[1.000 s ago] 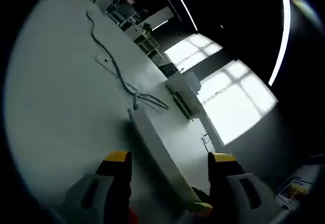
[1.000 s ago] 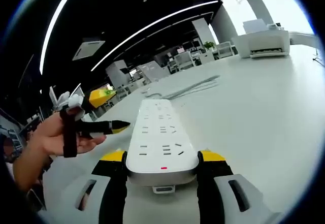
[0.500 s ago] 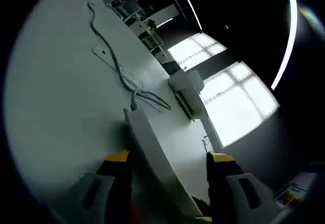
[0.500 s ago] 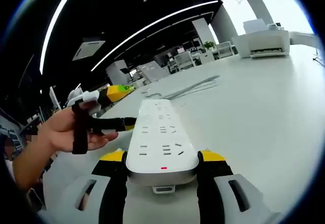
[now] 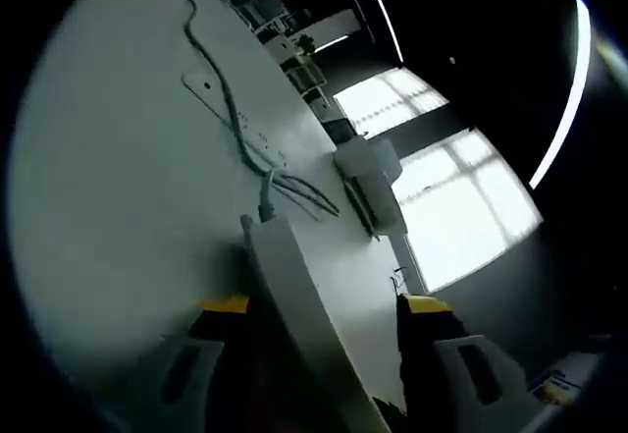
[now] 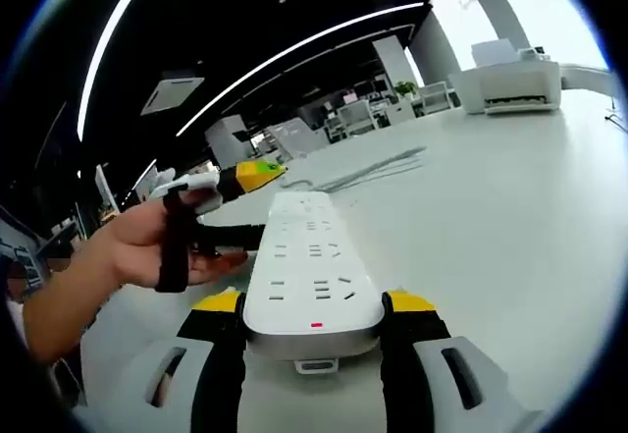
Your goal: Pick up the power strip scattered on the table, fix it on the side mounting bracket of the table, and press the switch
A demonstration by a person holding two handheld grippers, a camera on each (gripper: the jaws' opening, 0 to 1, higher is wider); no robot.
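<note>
Right gripper (image 6: 314, 305) clamped on the near end of the white power strip (image 6: 312, 266), yellow-tipped jaws tight against both its sides, sockets facing up. Strip stretched away over the pale desk (image 6: 491, 207). Left gripper (image 6: 245, 207) reaching in beside the strip's far end, held by a person's hand (image 6: 157, 246). In the left gripper view, left gripper (image 5: 322, 307) spread wide, jaws either side of the strip (image 5: 294, 315), gripping nothing; contact impossible to tell. Past the strip's end, grey cable (image 5: 231, 124) trailing off across the desk (image 5: 108, 178). Farther back, a white printer (image 6: 510, 80) at the desk's far edge, bright windows (image 5: 461, 207) behind
</note>
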